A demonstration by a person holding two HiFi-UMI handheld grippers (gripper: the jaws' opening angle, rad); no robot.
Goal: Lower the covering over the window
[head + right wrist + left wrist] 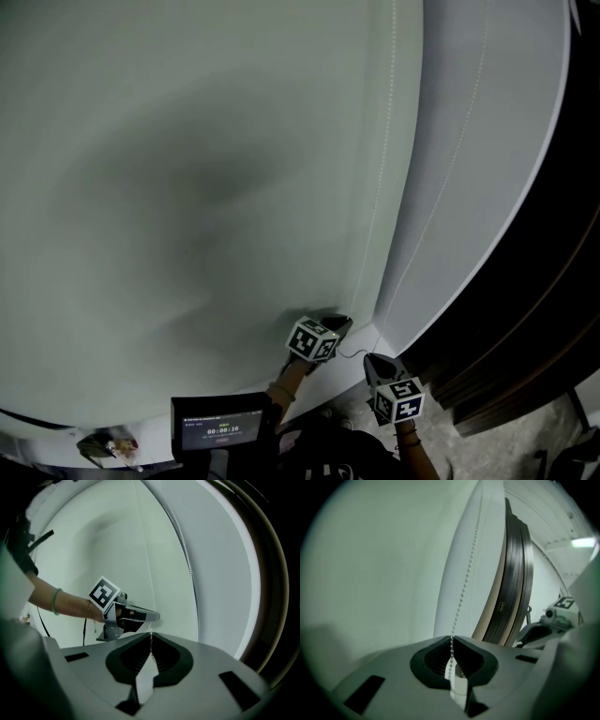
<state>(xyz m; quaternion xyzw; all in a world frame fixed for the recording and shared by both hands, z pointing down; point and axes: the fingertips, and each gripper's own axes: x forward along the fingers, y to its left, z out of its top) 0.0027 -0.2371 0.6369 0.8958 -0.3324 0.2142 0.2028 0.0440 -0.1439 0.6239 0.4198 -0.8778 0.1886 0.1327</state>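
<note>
One pale blind [187, 187] fills most of the head view as a smooth, unbroken sheet. It is the covering the task concerns. Along the blind's right edge hangs one bead chain [382, 187]. It shows as two strands in the right gripper view: one in front of the blind's face and one closer to its edge.

Two grippers are in play, both low against the blind near its right edge. The left gripper [337, 323] sits just in front of the blind's surface. In its own view the jaws are pinched together on a strand of the bead chain [464, 597], which rises straight up from the jaw tips across the blind. The right gripper [375, 361] is just beside it, further towards the blind's right edge and a little lower. Its jaws are likewise closed tight on a thin beaded strand [148, 573] that climbs the blind.

Each gripper carries one marker cube [312, 340], so two cubes are seen in the head view. The right gripper view also takes in the left gripper [152, 617] against the blind. The forearm [65, 603] behind that gripper wears one bracelet [55, 601] at the wrist.

Right of the blind runs a dark frame [525, 309], seen as several curved dark bands in the left gripper view. Below the blind, at the bottom of the head view, is one small lit screen [220, 424].
</note>
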